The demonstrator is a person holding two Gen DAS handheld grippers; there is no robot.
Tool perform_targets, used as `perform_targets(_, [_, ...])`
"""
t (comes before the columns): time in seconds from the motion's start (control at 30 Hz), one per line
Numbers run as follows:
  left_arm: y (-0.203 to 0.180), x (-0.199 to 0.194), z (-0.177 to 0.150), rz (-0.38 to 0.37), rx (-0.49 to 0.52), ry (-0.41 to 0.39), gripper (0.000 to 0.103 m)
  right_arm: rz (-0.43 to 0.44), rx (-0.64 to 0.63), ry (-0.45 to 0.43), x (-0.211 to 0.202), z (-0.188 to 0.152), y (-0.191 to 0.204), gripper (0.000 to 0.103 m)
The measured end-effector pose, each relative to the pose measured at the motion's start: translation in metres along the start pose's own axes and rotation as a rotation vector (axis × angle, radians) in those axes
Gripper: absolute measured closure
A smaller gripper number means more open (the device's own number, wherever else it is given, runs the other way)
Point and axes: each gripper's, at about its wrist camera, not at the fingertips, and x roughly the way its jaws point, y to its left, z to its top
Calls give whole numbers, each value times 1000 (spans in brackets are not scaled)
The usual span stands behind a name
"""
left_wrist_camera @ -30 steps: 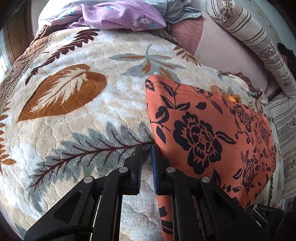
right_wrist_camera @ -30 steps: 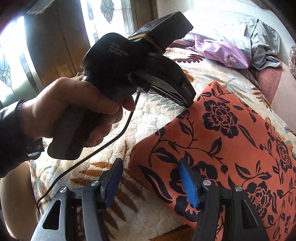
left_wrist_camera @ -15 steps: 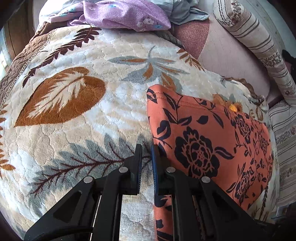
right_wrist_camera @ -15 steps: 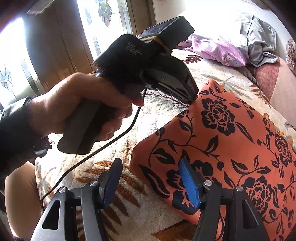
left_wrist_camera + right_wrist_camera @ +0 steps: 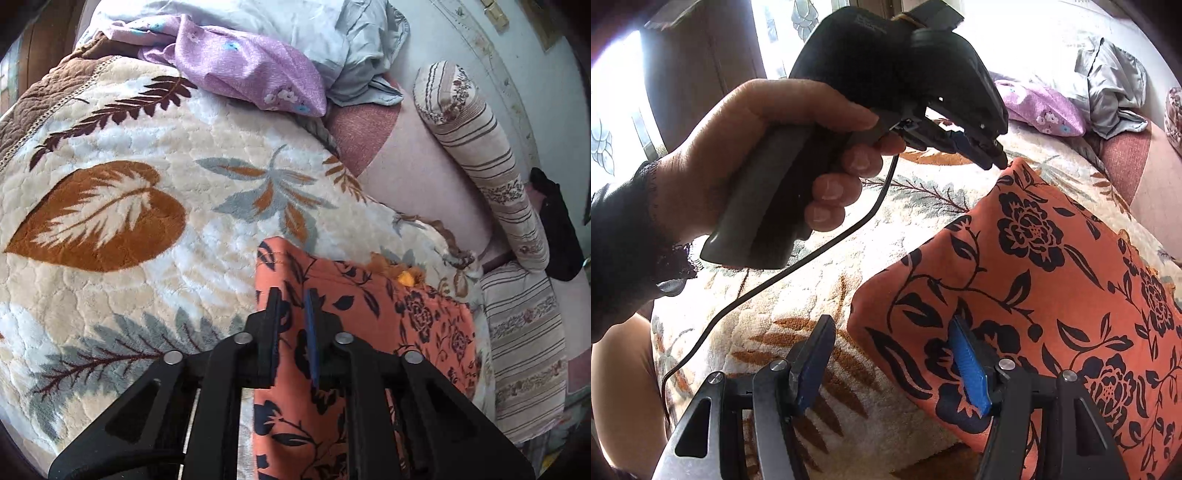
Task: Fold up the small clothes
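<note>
Left gripper fingers opening above orange garment.

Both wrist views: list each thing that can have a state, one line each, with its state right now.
Orange floral garment: lying folded on the blanket, far corner lifted.
Left claw: jaws opening, over the garment's far corner.
Right claw: open, astride the near corner, not pinching.
Purple floral cloth: crumpled, unfolded.
Grey garment: bunched, unfolded.
Leaf-pattern blanket: spread out.

My right gripper is hovering agape at the orange cloth's near corner; the left gripper's jaws are opening at its far corner.
</note>
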Motion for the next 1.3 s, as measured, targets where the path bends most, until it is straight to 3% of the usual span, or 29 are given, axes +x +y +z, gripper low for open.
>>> perform_targets(0.07, [-7, 12, 1, 7, 27, 23, 61, -7, -1, -3, -1, -1, 2, 42])
perform_targets(0.27, [5, 55, -4, 100, 50, 131, 61, -29, -9, 19, 7, -5, 0, 40])
perform_targets(0.43, [21, 52, -3, 12, -15, 161, 61, -42, -50, 27, 4, -11, 4, 40])
perform_targets(0.6, [17, 56, -2, 29, 23, 196, 61, -50, -88, 73, 16, -15, 7, 35])
perform_targets(0.8, [19, 58, 0, 24, 12, 208, 61, -147, -140, 55, 27, -9, 10, 34])
perform_targets(0.9, [21, 57, 1, 17, -3, 213, 61, -175, -140, 43, 31, -6, 6, 46])
perform_targets(0.97, [19, 57, 0, 22, 3, 214, 61, -197, -127, 35, 30, -3, 3, 64])
perform_targets(1.0, [18, 57, 0, 24, 5, 216, 61, -211, -122, 31, 27, -3, 2, 67])
perform_targets(1.07, [18, 56, 0, 24, 1, 218, 61, -174, -82, 11, 21, 0, -8, 78])
perform_targets(1.3, [17, 58, -1, 28, -27, 215, 57, -23, 115, -78, -13, 4, -38, 81])
